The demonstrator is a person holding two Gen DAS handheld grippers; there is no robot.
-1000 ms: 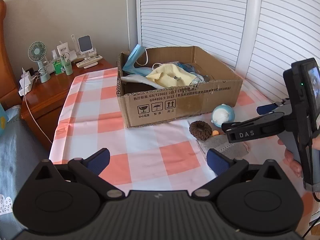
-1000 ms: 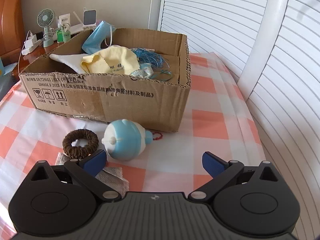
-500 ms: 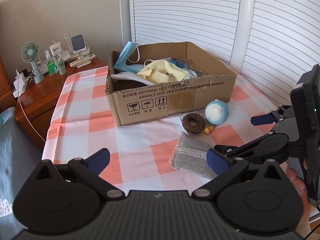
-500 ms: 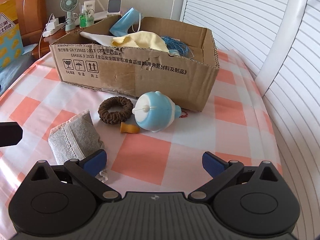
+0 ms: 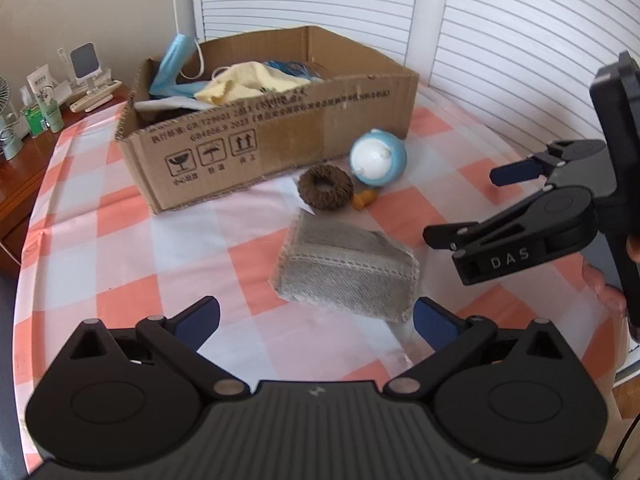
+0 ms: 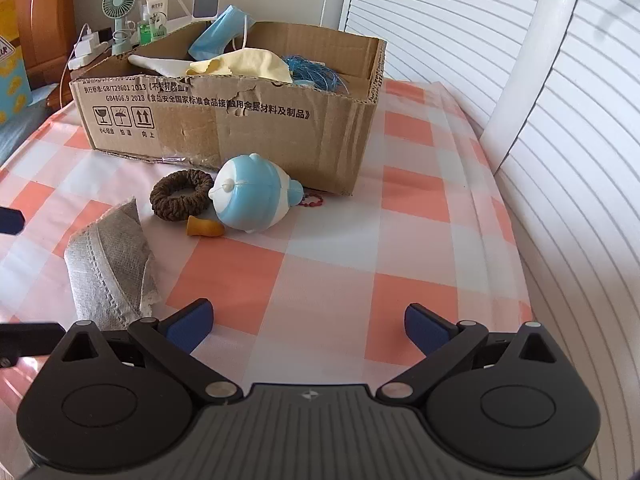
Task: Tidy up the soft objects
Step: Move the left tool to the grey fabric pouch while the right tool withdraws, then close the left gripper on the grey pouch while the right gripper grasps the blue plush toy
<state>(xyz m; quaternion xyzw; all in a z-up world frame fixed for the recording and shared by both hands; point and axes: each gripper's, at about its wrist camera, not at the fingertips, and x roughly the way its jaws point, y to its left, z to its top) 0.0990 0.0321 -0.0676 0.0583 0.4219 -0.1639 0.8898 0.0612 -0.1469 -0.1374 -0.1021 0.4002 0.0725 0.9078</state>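
A cardboard box [image 5: 280, 136] [image 6: 224, 120] stands on the checked tablecloth and holds a yellow cloth [image 5: 248, 84], a blue face mask [image 5: 172, 64] and blue threads [image 6: 312, 72]. In front of it lie a folded grey cloth [image 5: 348, 268] [image 6: 108, 264], a brown hair scrunchie [image 5: 326, 188] [image 6: 182, 194], a blue-and-white ball toy [image 5: 378, 158] [image 6: 252, 196] and a small orange piece [image 6: 202, 227]. My left gripper [image 5: 316, 322] is open and empty just before the grey cloth. My right gripper [image 6: 308, 322] is open and empty; it also shows in the left wrist view [image 5: 472, 204], to the right of the cloth.
A wooden side table [image 5: 16, 168] at the left carries a small fan [image 6: 120, 4], bottles [image 5: 44, 112] and a charger with cable [image 6: 86, 46]. White louvred doors [image 5: 500, 40] stand behind and to the right. The table edge [image 6: 524, 280] runs close on the right.
Both grippers have pulled back from the box and dropped lower. The grey cloth now lies just in front of my left gripper; the right gripper sits further right of it.
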